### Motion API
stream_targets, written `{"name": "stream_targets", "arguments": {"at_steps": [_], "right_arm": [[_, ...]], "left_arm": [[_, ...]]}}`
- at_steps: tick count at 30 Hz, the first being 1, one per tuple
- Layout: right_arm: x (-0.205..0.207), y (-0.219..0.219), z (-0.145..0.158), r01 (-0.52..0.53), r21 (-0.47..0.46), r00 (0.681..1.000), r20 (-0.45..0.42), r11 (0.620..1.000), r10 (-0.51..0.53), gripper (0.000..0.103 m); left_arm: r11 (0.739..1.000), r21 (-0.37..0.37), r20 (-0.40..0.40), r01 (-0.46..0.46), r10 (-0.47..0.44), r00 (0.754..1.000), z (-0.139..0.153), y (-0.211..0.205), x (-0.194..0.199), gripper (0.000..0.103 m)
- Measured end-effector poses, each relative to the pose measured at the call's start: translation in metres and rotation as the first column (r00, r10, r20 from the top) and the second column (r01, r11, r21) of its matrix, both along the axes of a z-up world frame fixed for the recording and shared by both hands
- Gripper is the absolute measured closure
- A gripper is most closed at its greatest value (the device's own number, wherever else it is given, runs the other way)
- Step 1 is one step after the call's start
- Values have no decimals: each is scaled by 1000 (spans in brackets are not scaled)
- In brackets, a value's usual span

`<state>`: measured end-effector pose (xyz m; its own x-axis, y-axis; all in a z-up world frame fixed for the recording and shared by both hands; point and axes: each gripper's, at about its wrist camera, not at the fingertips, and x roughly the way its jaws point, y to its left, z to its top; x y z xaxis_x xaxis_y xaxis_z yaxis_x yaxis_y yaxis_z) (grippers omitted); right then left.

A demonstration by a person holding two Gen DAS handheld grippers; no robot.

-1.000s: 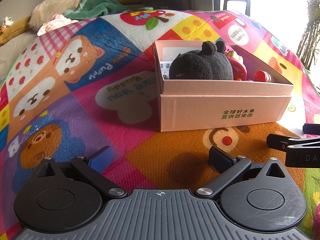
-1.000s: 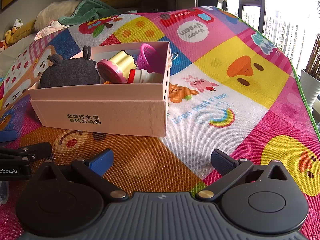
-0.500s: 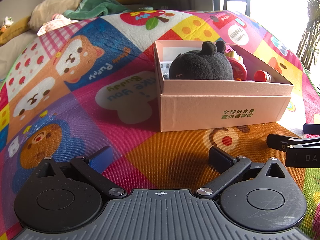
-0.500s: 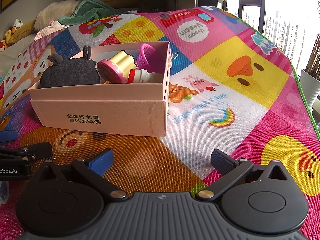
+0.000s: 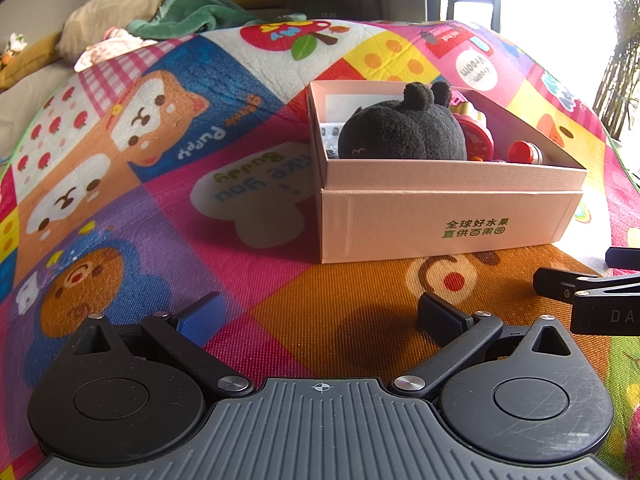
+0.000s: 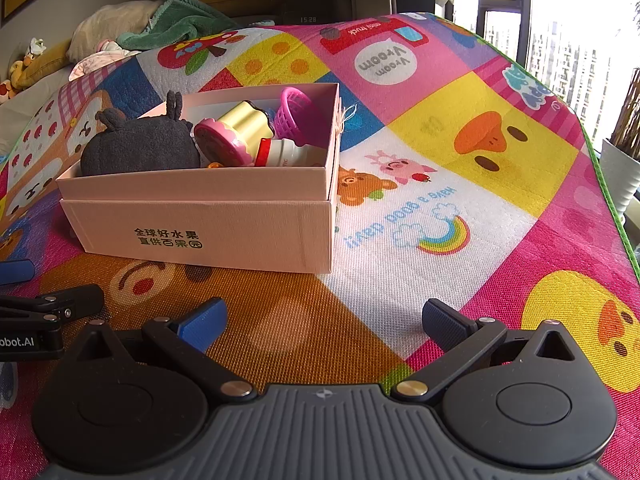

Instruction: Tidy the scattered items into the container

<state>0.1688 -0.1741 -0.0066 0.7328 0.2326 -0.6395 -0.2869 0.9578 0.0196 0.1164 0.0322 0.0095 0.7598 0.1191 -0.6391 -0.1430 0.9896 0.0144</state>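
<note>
Both grippers, left gripper (image 5: 320,312) and right gripper (image 6: 324,320), have fingers spread wide, holding nothing, near the toy-filled box (image 6: 208,224).

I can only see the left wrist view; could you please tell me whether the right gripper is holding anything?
Observer: No. The right gripper has its jaws wide apart with only mat between them.
Operator: Thank you. Is anything in the box hidden from me behind the black plush?
Observer: Yes, a pink toy basket lies tipped over in the far right corner of the box, past the black plush.
Operator: Are there loose items on the mat to the right of the box?
Observer: None that I can see; the mat shows only its printed duck and rainbow there.
</note>
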Motion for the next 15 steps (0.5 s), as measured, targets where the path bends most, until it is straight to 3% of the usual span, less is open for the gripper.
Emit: {"name": "stream_targets", "arguments": {"at_steps": [15], "right_arm": [[0,0,0,0,0,1000,0,1000,0,0]], "left_arm": [[1000,-5,0,1,-1,1000,0,1,0,0]]}}
